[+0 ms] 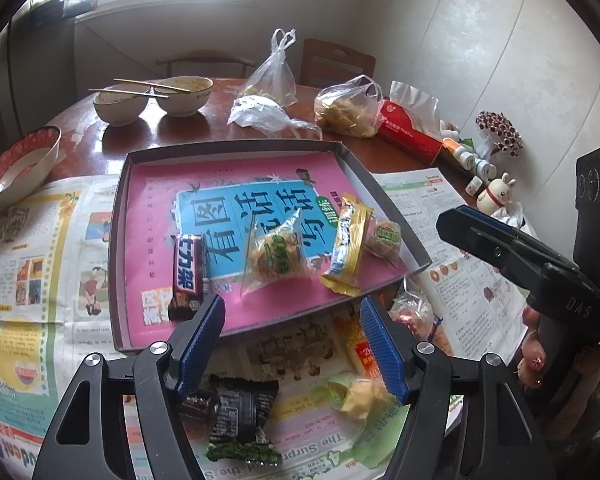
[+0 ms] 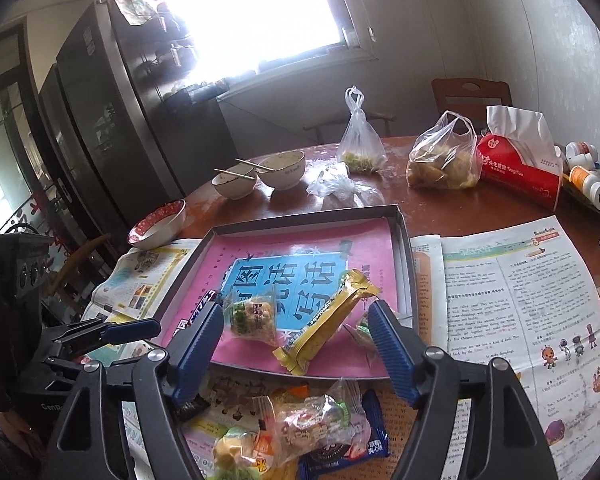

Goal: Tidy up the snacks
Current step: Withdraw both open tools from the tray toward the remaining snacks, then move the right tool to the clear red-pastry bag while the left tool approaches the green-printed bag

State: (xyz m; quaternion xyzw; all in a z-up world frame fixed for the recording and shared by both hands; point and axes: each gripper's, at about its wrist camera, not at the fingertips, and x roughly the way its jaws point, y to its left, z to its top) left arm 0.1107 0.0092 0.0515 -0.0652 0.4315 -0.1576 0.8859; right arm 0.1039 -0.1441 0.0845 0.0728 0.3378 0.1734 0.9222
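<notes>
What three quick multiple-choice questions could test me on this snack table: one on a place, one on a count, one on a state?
1. Where does the gold-wrapped bar lie?
A in the tray
B in a bowl
C on the chair

2. How many snacks lie in the tray?
A two
B four
C seven

3. How does the left claw stand?
A shut on a bar
B open, holding nothing
C shut on a bag

Answers: 1 A, it rests on the tray's pink floor. 2 B, chocolate bar, clear packet, gold-wrapped bar, small packet. 3 B, nothing sits between its blue pads.
</notes>
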